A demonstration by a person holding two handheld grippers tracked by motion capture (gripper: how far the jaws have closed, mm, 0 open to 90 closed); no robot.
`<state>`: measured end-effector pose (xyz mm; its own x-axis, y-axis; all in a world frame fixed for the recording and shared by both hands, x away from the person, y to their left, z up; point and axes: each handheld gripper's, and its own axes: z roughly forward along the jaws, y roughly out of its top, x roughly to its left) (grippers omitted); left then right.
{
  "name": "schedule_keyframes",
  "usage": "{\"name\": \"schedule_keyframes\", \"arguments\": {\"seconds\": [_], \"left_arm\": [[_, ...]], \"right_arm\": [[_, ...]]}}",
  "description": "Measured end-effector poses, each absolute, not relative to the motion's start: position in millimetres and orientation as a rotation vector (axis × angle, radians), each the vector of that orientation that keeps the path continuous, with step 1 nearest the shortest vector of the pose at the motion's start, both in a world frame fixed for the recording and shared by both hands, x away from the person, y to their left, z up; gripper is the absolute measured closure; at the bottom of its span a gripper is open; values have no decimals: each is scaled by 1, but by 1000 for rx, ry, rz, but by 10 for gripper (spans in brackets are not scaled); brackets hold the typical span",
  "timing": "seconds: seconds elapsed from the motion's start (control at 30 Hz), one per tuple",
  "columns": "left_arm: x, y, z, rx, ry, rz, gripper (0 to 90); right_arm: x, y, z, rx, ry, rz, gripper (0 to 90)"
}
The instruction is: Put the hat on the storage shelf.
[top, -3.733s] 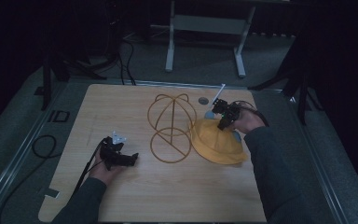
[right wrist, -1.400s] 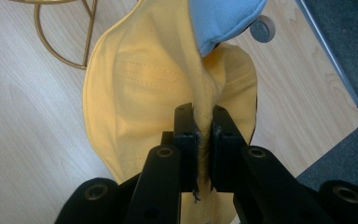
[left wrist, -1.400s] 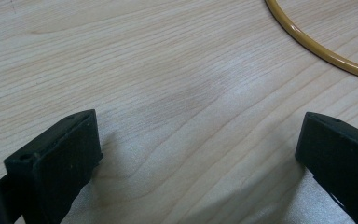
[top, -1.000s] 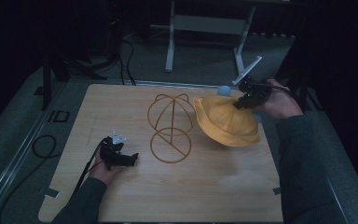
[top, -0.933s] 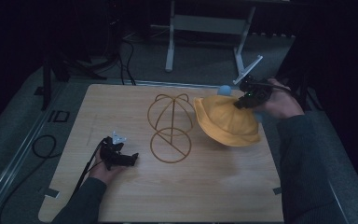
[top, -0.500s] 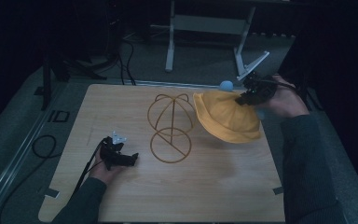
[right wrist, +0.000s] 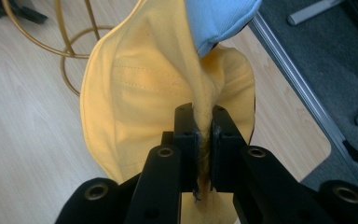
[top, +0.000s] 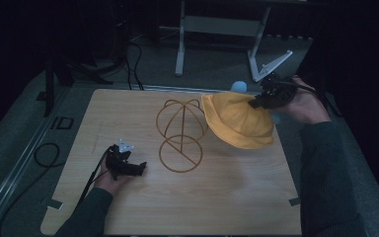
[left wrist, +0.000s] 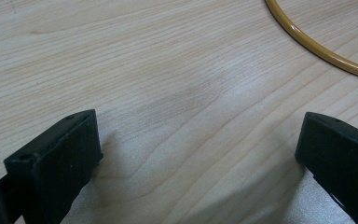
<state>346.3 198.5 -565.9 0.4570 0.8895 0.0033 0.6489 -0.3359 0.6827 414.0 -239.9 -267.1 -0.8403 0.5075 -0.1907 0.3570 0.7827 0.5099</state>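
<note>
table (top: 128, 113): light wood | on it: wire stand (top: 181, 132), left gripper (top: 140, 168)

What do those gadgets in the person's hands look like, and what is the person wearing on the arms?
Each hand holds a black claw with two blocky, flat-faced jaws. The right claw shows round bolt holes along its black arms. The left claw carries a small pale grey three-cornered plate on top, and a black cable trails from it. The right claw's plate is larger. Both arms wear dark grey-green long sleeves.
</note>
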Motion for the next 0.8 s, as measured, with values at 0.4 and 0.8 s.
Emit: {"name": "schedule_keyframes", "arguments": {"seconds": [0.4,0.8], "left_arm": [[346,198,-566,2094,1278,511,1],[346,198,-566,2093,1277,511,1]], "right_arm": [[411,-241,-260,645,2648,733,838],[408,-240,-254,633,2636,754,838]]}}
